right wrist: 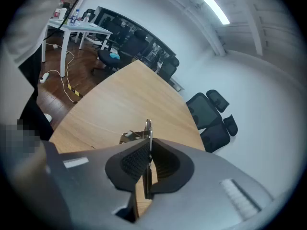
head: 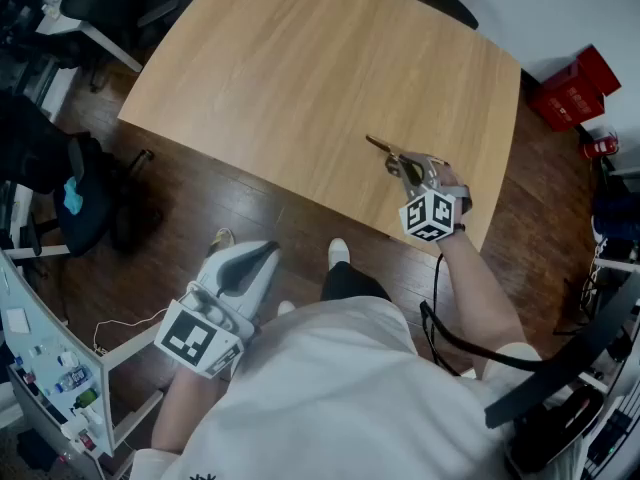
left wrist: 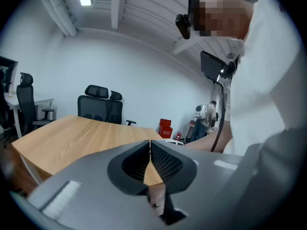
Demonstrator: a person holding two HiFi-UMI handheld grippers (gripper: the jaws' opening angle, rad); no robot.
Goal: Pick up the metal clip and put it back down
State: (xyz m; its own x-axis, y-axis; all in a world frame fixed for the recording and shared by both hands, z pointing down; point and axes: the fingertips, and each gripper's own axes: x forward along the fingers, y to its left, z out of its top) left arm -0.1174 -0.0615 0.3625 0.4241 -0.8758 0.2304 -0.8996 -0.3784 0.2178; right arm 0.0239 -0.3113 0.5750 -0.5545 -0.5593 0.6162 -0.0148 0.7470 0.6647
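The left tongs (left wrist: 150, 145) are held low over the wooden floor (head: 200, 198), short of the tabletop's near edge. Their jaws are pressed together and nothing is gripped between them. Further right, the pale wood tabletop (head: 300, 58) is seen bare across most of its surface. Near its front right corner the right tongs (right wrist: 149, 143) are clenched on the metal clip (right wrist: 148, 125). The clip's thin strip is pinched between the pads, and its end juts out past the tips over the tabletop. Whether the clip touches the wood cannot be told. At the far right, two red boxes (head: 572, 90) and a fire extinguisher (head: 598, 146) are set on the floor. The boxes' contents are not shown.
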